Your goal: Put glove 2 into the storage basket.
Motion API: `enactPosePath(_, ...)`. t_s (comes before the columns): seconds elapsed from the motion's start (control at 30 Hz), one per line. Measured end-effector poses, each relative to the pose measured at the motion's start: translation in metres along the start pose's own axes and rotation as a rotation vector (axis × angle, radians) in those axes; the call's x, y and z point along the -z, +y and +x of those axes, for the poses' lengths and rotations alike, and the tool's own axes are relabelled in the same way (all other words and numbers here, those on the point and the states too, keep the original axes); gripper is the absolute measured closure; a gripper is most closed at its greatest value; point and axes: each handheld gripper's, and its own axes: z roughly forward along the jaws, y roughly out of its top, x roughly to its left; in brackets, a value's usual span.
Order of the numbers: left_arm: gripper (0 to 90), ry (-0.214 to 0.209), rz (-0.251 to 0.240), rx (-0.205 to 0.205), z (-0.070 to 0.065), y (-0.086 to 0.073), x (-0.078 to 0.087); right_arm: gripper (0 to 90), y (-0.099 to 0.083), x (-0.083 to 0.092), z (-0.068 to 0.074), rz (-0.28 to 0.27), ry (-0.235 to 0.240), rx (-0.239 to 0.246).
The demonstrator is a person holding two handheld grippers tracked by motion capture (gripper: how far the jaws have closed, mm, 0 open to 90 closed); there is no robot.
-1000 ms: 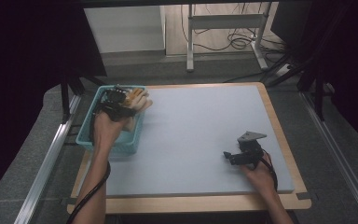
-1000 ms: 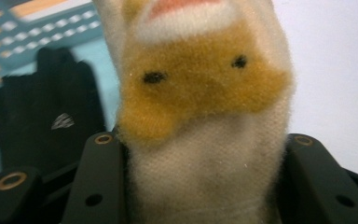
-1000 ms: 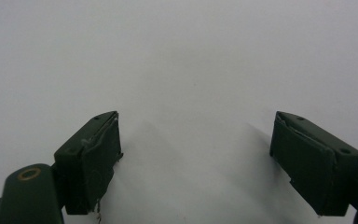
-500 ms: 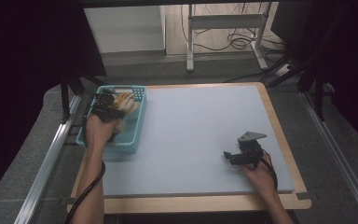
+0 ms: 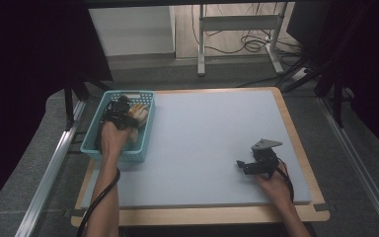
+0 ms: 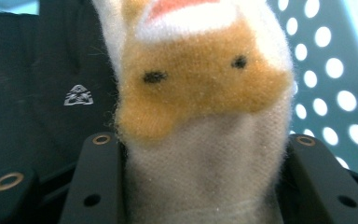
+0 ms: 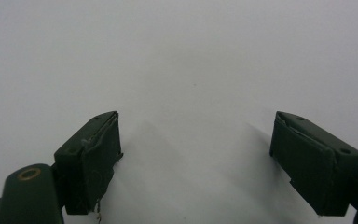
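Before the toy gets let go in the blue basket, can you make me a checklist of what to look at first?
1. Plush toy is between the left gripper's fingers: ok, they squeeze it on both sides.
2. Toy is over the blue basket, not the mat: ok, in the high view it sits inside the rim.
3. Toy touches the basket floor: cannot tell, its underside is hidden.
4. Room in the basket: not ok perhaps, a black glove lies right beside the toy.
5. Right gripper out of the way: ok, open and holding nothing over the grey mat.
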Motion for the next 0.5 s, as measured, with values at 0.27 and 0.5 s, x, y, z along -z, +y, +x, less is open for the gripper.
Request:
enactPosePath(0.27,46.6,-0.038,0.069,0.005,-0.008,0.008,-0.024,15.9,0.0,0.0,0.0,0.0,0.0,0.001)
enactPosePath(0.5,20.4,-0.114,0.096,0.046,0.003,0.003,-0.028,15.9,0.0,0.0,0.0,0.001,0.0,-0.001)
